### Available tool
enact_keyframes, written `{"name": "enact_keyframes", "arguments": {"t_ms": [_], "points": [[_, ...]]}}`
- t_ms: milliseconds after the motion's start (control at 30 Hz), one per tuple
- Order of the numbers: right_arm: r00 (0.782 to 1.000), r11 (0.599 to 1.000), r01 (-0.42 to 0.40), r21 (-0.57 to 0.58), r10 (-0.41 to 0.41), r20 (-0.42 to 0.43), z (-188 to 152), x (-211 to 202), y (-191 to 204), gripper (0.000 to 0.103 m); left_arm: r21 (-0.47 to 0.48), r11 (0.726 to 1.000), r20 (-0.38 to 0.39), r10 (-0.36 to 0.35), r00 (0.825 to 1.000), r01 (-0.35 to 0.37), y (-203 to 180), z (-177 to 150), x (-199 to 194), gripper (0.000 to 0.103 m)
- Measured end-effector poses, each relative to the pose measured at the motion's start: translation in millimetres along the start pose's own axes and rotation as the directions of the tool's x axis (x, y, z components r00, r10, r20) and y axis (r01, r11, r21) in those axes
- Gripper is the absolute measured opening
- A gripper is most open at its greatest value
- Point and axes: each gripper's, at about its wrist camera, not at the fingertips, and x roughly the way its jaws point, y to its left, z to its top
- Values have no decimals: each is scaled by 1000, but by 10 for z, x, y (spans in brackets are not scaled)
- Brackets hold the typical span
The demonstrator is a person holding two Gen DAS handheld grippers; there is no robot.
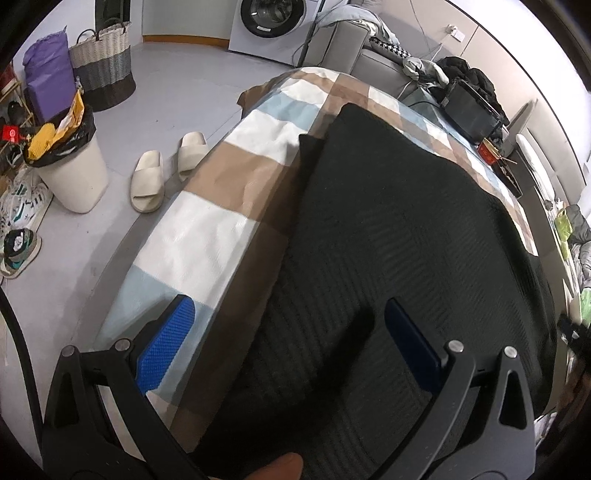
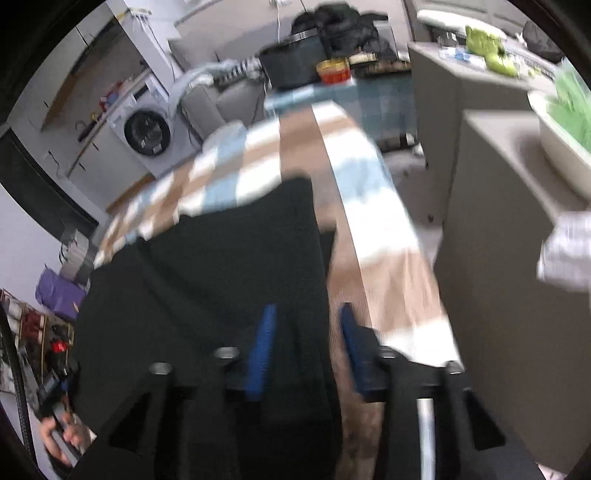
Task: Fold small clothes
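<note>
A black ribbed knit garment (image 1: 388,229) lies flat on a table under a checked cloth (image 1: 207,236) of brown, white and pale blue. My left gripper (image 1: 288,332) is open wide above the garment's near left edge. Its left pad (image 1: 166,339) hangs over the checked cloth and its right pad (image 1: 410,343) over the black knit. The right wrist view is blurred. There my right gripper (image 2: 306,347) stands open, low over the garment (image 2: 221,280), whose right edge runs through the gap between the blue pads. Neither pad visibly presses on the fabric.
On the floor to the left are beige slippers (image 1: 162,170), a white bin (image 1: 74,173) and a wicker basket (image 1: 103,62). A washing machine (image 1: 273,22) and a sofa stand behind. A black box (image 1: 469,107) and a red bowl (image 2: 334,72) sit at the table's far end. A grey cabinet (image 2: 495,258) stands close on the right.
</note>
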Motion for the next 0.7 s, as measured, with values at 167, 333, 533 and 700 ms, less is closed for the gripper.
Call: {"name": "enact_keyframes", "arguments": {"t_ms": [167,333,533,700], "points": [[998,995,43,-86,-46,-31,470,464,259,56,20,1000,7,-15,1000,15,-152,119,12,102],[985,975,125,-181,-144,-99,702,954,375,55,58,998,8,-23,1000,23,-327,231,61,102],[983,946,139,-292,-167,-71,629,1030,447,7,63,997,-15,-31,999,32,-381,297,227,102],[993,992,-39,-119,52,107,709,569,172,6,60,998,-34,-28,999,30,-370,284,323,102]]}}
